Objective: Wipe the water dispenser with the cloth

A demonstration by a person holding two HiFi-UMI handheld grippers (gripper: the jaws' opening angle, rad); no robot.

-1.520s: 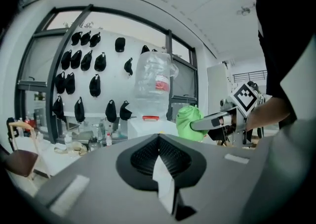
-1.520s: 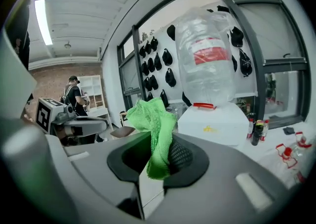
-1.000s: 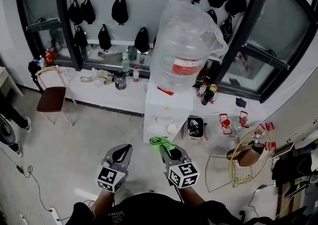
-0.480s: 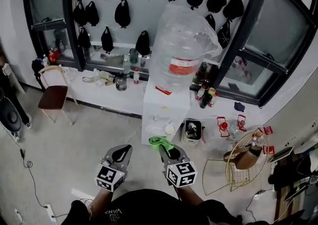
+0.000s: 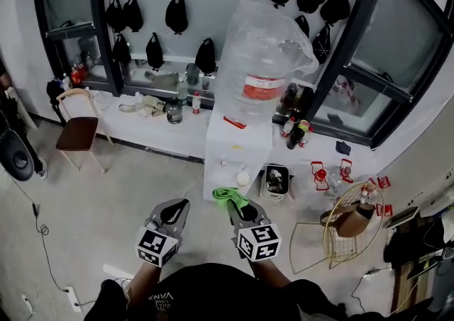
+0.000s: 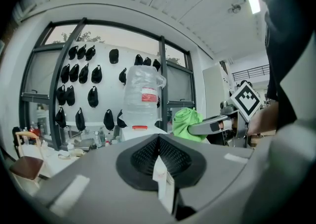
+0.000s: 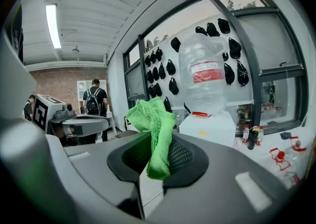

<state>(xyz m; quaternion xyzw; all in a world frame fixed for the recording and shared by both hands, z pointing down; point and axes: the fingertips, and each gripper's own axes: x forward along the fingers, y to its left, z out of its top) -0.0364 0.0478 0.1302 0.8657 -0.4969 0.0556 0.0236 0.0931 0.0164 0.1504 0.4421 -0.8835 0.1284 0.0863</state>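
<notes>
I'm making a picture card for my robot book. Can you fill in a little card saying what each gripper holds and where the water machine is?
Left gripper: shut, nothing in it
Right gripper: shut on the green cloth
Cloth shape: bunched, sticking up out of the jaws
Water dispenser: white, ahead of both grippers
Bottle: big, clear, on top of the dispenser
Wiping: not begun, cloth apart from the dispenser
</notes>
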